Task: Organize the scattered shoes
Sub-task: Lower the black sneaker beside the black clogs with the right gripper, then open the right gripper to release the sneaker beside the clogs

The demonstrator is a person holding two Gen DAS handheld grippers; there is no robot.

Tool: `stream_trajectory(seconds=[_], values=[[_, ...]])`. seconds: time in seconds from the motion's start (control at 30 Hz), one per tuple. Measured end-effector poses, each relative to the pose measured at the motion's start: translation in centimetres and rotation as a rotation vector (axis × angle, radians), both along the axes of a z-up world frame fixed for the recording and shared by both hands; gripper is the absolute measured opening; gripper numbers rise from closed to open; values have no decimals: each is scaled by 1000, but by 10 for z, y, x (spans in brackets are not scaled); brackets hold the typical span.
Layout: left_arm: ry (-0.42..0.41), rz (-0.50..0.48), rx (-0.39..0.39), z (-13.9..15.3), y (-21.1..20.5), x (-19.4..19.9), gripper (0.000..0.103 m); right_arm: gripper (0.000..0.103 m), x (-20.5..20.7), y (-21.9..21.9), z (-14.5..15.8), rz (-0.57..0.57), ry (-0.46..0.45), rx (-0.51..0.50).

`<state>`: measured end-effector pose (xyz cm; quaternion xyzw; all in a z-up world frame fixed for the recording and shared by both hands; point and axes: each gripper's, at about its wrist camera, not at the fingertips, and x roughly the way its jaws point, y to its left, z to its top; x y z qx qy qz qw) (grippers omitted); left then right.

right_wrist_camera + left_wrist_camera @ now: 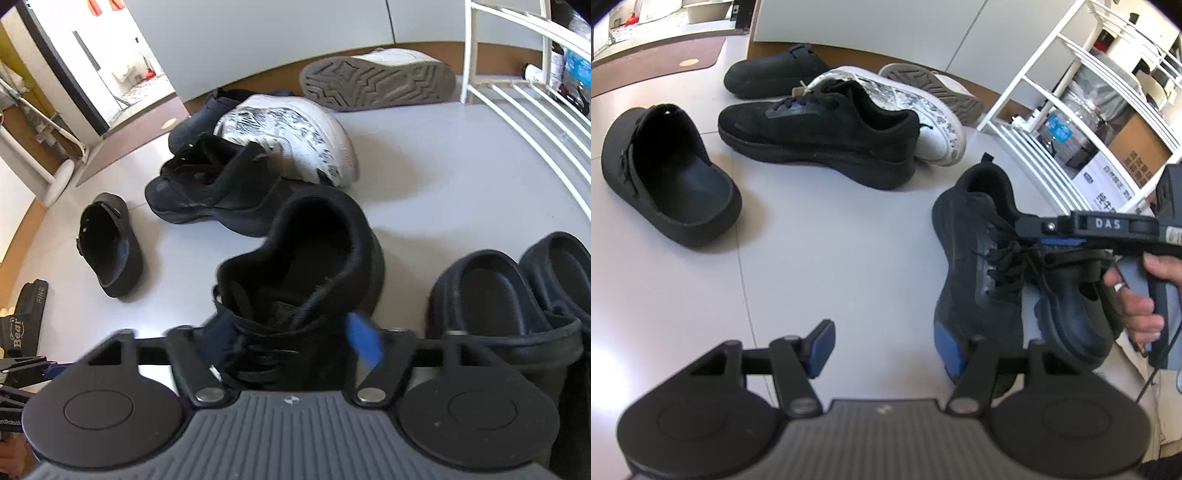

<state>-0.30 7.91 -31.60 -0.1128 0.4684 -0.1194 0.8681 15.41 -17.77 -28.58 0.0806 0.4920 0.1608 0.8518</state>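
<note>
A home entryway, by the look of it: shoes [820, 144] lie loose on a pale tiled floor [831, 258], a brown doormat [665, 62] at ten o'clock, a white wire rack [1052, 96] with a carton [1123, 162] at two o'clock

Left gripper [882, 354]: jaws spread wide, nothing between the blue pads, held low and level above the floor. Right gripper [291, 339]: jaws closed in around a black sneaker [306, 273] at the laces, blue pad against its side. In the left wrist view a hand [1137, 299] wraps the right gripper's handle from below, a ring on one finger.
</note>
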Motion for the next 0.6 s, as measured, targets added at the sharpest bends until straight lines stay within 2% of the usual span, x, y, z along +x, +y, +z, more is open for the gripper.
stream_trajectory(seconds=[0.23,0.3,0.4,0.53,0.6], values=[[12,-9,3,-2,-1,-2,62,92,10,25,-22,-23,63,-90],[17,-11,4,-3,-1,-3,62,98,11,31,-26,-20,55,-118],[20,-9,5,-4,-1,-3,62,97,11,26,-34,-24,81,-90],[21,-6,4,-4,0,-3,62,91,12,18,-44,-31,119,-46],[21,-6,5,-4,0,-3,62,88,8,20,-43,-6,98,-66]])
